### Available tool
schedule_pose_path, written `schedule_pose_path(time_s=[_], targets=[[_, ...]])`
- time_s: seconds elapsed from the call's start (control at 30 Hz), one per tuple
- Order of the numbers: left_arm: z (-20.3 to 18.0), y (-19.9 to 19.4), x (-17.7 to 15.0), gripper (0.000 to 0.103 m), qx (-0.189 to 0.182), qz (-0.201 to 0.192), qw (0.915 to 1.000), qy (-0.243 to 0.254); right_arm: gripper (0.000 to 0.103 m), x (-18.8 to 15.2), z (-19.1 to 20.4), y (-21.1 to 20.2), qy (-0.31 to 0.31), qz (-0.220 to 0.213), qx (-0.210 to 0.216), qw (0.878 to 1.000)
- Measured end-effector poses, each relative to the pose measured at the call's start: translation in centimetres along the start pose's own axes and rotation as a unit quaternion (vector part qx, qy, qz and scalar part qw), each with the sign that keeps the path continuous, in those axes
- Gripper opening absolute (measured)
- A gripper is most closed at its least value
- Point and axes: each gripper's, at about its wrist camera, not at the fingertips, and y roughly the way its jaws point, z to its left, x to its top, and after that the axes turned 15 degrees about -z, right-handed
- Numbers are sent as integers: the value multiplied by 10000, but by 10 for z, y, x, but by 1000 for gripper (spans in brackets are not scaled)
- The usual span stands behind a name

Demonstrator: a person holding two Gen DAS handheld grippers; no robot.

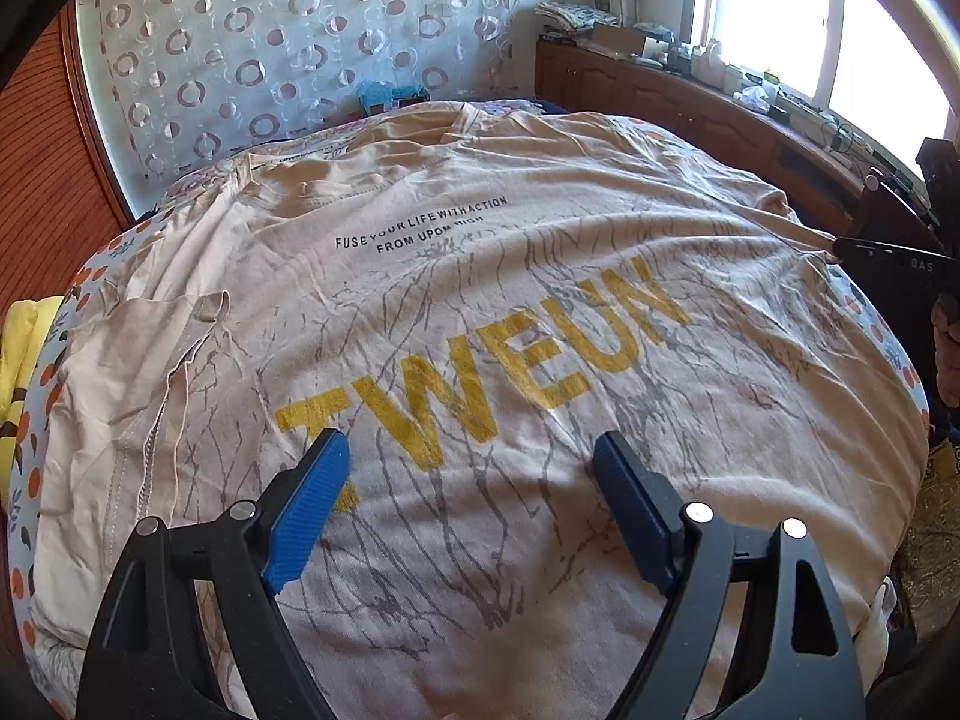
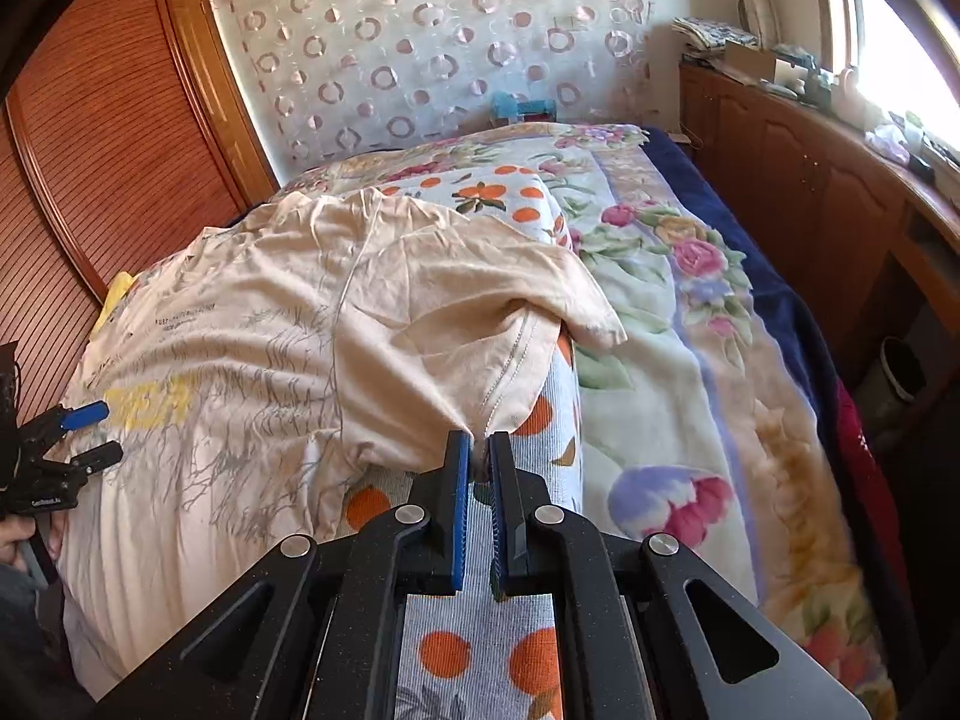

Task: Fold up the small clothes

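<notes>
A beige T-shirt [image 1: 480, 276] with yellow letters and grey line print lies spread on the bed. My left gripper [image 1: 471, 450] is open just above its lower front, holding nothing; it also shows in the right wrist view [image 2: 99, 429]. My right gripper [image 2: 477, 447] is shut on the T-shirt's [image 2: 252, 324] right sleeve edge, which is pulled up and folded over the body. The right gripper appears at the right edge of the left wrist view [image 1: 840, 246].
The bed carries a white cloth with orange dots [image 2: 474, 654] and a floral blanket [image 2: 690, 372]. A wooden louvred wardrobe [image 2: 102, 138] stands left, a wooden cabinet with clutter [image 2: 810, 162] right under the window. A yellow item [image 1: 24, 336] lies at the left edge.
</notes>
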Motion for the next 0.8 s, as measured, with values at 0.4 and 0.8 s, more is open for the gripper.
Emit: schedule_pose_path(time_s=[0.4,0.8], targets=[[-1,0,0,84,0,-3,10000,-2,6,47,61,-21,-118,-821,569,9949],[-1,0,-1,84,-1,-3,10000,-3,21,4,103,-19,-744,-72,977,9924]])
